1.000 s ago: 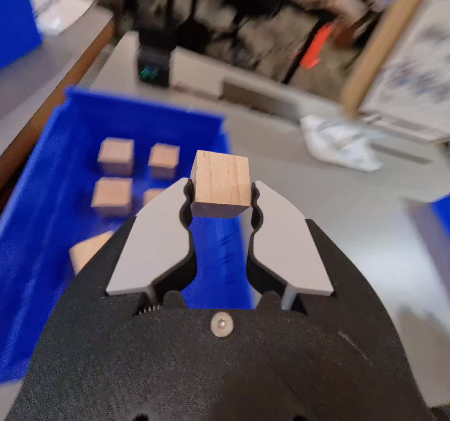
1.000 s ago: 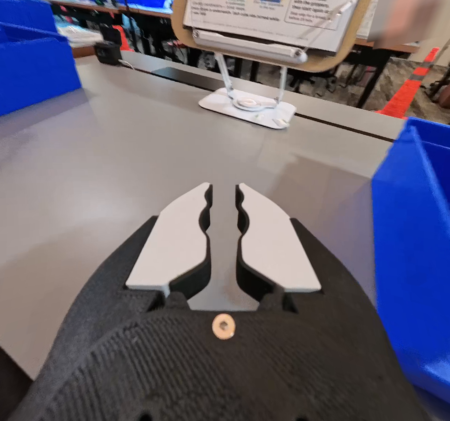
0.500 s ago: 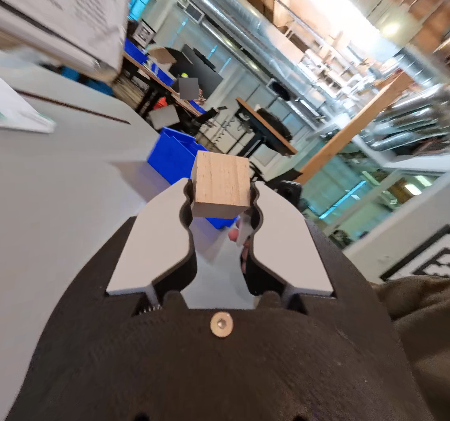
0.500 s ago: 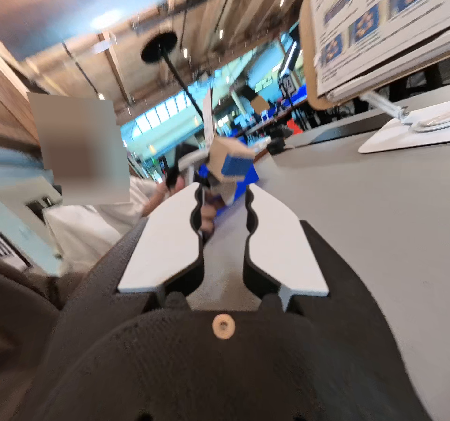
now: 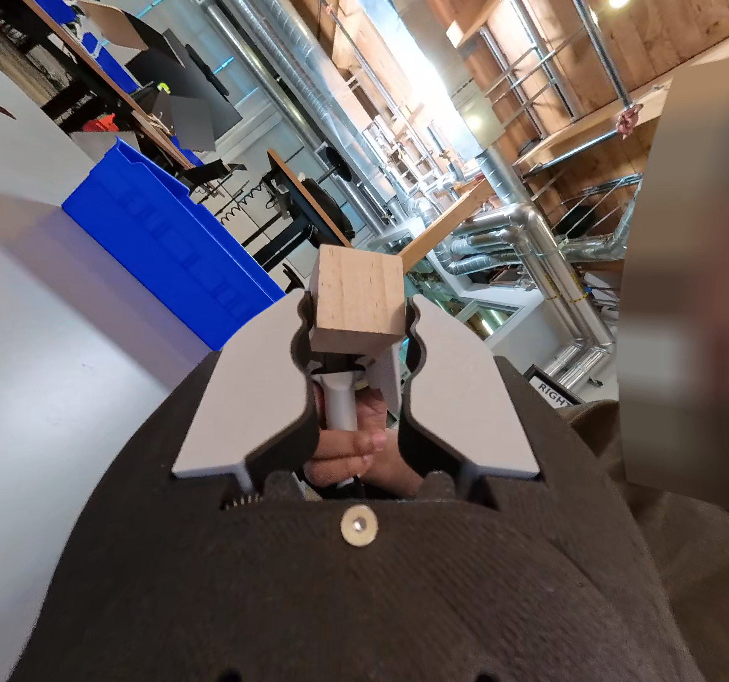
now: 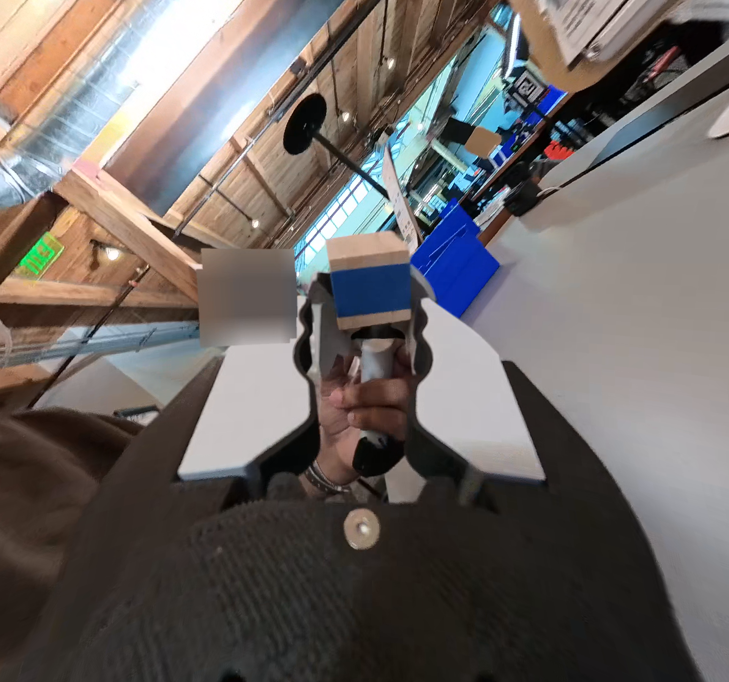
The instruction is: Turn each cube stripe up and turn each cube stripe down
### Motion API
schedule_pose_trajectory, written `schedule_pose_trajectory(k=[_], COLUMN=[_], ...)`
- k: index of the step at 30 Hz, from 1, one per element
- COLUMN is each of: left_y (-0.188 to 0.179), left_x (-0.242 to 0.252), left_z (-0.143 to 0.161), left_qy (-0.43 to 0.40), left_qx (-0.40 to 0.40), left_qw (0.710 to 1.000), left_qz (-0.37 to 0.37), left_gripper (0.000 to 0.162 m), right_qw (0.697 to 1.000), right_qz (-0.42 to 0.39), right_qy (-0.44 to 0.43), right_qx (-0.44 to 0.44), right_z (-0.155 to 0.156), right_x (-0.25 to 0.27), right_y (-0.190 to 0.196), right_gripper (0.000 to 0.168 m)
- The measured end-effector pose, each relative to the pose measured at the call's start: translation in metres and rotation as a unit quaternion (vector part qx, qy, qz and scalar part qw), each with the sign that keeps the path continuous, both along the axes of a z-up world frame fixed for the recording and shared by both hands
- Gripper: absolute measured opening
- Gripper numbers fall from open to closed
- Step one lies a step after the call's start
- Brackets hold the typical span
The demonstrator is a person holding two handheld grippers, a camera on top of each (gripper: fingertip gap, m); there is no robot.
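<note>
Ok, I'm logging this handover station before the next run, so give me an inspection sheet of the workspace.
Surface: pale grey table, bare where visible.
Job's things: light wooden cube held in the air; blue stripe faces the right wrist view, plain wood faces the left. Blue plastic bin on the table; contents hidden.
Clutter: nothing seen.
Grippers: left hand-held gripper shut on the cube. Right hand-held gripper open, tips either side of the cube; contact cannot be told.
Cables: coiled cable under a distant desk; none seen on the table.
Surroundings: silver ceiling ducts, wooden beams, a person's hand.
</note>
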State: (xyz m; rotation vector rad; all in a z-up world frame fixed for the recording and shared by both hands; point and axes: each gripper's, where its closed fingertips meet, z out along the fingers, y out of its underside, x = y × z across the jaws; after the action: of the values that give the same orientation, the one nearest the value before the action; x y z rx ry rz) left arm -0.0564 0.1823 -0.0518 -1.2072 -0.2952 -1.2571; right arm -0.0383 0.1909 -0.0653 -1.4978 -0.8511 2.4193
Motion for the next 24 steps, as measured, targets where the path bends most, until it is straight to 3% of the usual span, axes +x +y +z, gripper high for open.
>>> schedule_pose_trajectory(k=[6,15,17,24], left_y=[-0.001,-0.005,-0.006,-0.006], left_x=[0.000,0.004,0.005,0.016], left_z=[0.001,0.006,0.007,0.009], left_qy=[-0.031,-0.072,-0.067,-0.044], left_qx=[0.009,0.031,0.033,0.038], left_qw=[0.999,0.997,0.997,0.998], left_qz=[0.012,0.003,0.004,-0.003], left_gripper=[0.045,0.045,0.045,0.045], right_qw=[0.997,0.998,0.998,0.998], right_qz=[0.008,0.010,-0.003,-0.008], right_qy=[0.008,0.013,0.006,0.016], right_qx=[0.073,0.068,0.070,0.064], right_z=[-0.001,0.002,0.001,0.004], right_x=[-0.002,0.001,0.000,0.003], right_y=[-0.017,-0.016,-0.013,-0.012], right_gripper=[0.050,0.041,0.050,0.049])
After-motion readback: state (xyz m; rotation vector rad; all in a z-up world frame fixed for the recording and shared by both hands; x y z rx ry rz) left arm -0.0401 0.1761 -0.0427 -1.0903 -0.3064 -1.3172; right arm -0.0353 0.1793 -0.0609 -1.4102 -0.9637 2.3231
